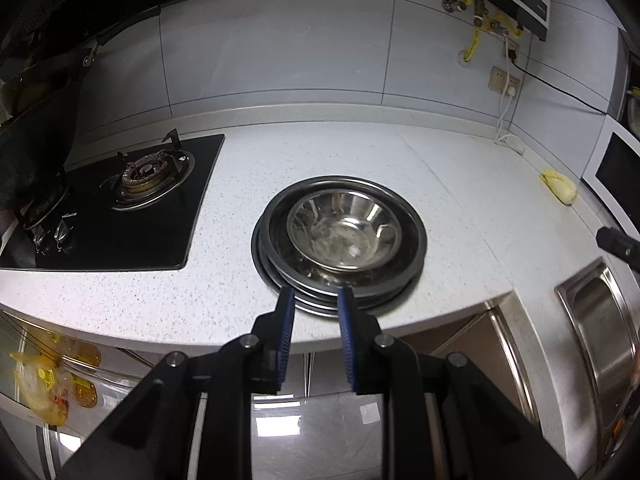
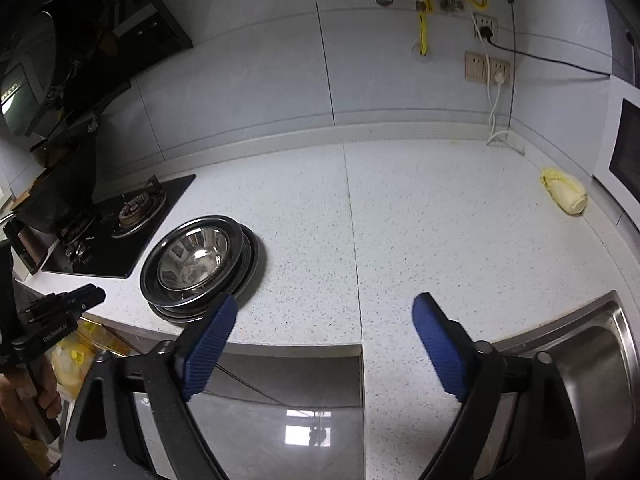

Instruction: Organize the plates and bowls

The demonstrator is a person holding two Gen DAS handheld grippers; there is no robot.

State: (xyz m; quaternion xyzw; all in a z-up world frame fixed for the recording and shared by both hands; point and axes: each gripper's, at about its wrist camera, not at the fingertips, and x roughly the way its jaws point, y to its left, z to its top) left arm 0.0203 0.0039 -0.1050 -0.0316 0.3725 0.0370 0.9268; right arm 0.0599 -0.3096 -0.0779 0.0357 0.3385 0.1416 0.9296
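the left gripper [image 1: 316, 300] has its jaws close together with only a narrow gap and nothing between them; its blue pads [image 1: 286, 312] hang in front of the near rim of the stack, not touching it as far as the view shows. the right gripper [image 2: 324, 312] has its jaws wide apart and empty, over bare surface [image 2: 440, 240] between the stack and the sink [image 2: 600, 360].

the stack of plates [image 1: 340, 292] sits near the front edge of the surface, just beside the stove [image 1: 120, 216], with a steel bowl [image 1: 344, 232] nested in the top plate. the plates look slightly offset from one another, stepping toward the right in the right wrist view.

judging from this, the stacking looks done or nearly so, and both hands appear clear of it. if the step in hand is to tidy the pile, a gentle nudge on the outer rims would square it; pushing hard risks sliding the stack toward the front edge. a yellow cloth-like lump [image 2: 564, 196] lies well apart by the wall, and no other plates or bowls show on the surface.
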